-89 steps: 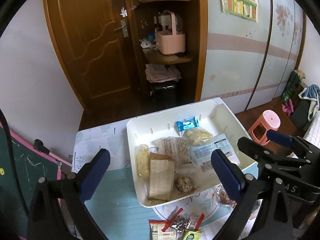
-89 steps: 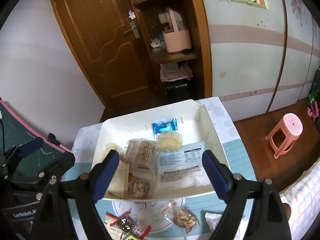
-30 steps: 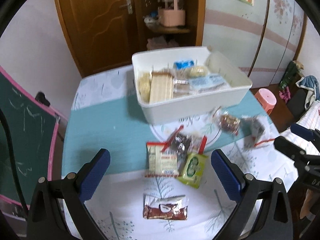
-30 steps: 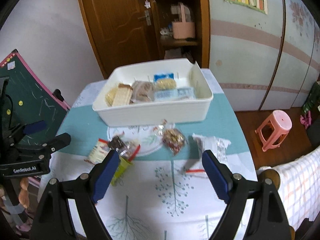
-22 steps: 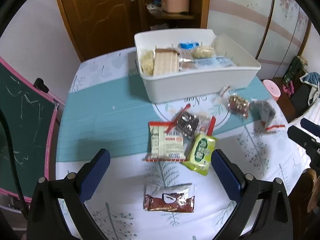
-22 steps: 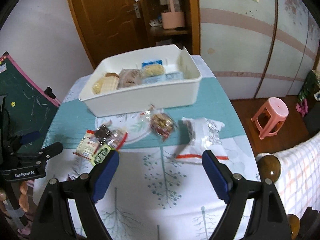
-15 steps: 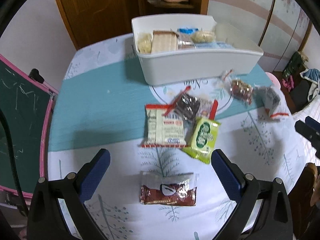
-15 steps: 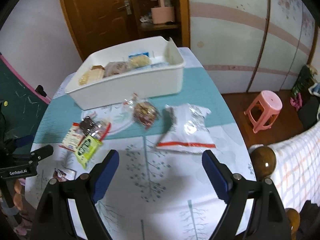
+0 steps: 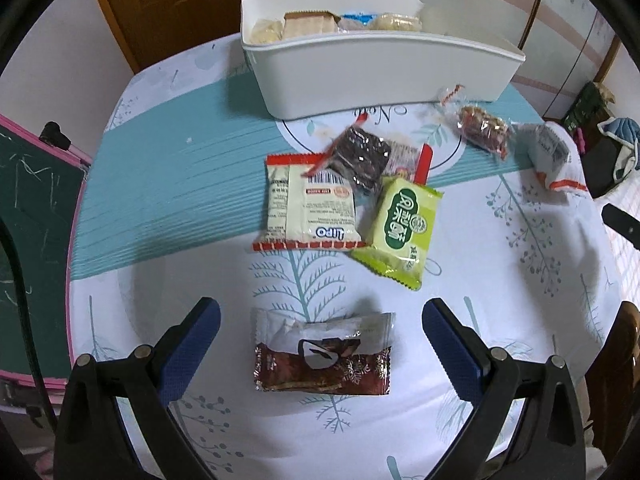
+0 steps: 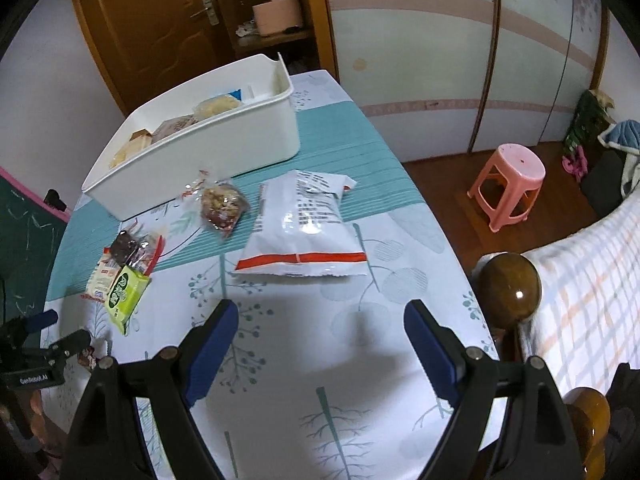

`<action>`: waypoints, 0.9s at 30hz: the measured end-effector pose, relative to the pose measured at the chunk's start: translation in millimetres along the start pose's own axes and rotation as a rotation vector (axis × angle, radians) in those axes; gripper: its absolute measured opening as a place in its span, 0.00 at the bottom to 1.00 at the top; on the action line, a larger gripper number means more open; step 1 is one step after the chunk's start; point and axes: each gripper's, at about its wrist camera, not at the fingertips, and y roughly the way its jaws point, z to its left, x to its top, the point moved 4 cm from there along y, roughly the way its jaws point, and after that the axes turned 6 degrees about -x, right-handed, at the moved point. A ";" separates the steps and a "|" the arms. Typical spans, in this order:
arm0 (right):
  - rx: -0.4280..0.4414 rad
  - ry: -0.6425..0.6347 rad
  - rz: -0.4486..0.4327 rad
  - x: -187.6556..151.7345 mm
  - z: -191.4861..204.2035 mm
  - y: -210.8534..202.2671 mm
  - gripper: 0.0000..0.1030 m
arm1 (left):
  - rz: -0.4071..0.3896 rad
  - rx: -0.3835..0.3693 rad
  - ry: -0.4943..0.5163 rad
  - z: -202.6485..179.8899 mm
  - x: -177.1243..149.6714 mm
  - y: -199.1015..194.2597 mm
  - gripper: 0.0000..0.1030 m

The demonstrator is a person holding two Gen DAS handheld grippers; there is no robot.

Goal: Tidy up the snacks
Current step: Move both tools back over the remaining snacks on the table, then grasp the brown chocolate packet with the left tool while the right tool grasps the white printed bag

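The left gripper is held tilted steeply down over the table, its 2 blue-padded jaws spread wide and empty. The right gripper is likewise angled down at the table, jaws parted, nothing gripped.

Count: one white bin holding at least four visible packets, exact number unclear since they overlap. Loose snack packets on the worktop: six — one brown packet between the left fingers, then farther out one red-and-cream LiPO pack, one green pack, one dark clear-wrapped pack, one clear nut pack, one big white bag just ahead of the right fingers. Also one pink stool.
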 end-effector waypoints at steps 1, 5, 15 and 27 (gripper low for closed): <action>0.005 0.003 0.000 0.2 -1.0 1.0 0.83 | 0.004 -0.004 -0.003 -0.4 -0.3 1.1 0.98; 0.026 0.017 0.018 -1.0 -4.8 9.1 0.83 | 0.008 -0.009 -0.005 0.9 -2.4 4.2 0.98; 0.069 0.045 -0.039 20.5 -5.9 9.7 0.83 | 0.044 -0.024 -0.034 7.3 -6.3 16.9 0.98; -0.017 -0.097 -0.041 68.8 33.4 55.2 0.92 | 0.080 -0.118 -0.056 16.7 -24.4 18.5 0.98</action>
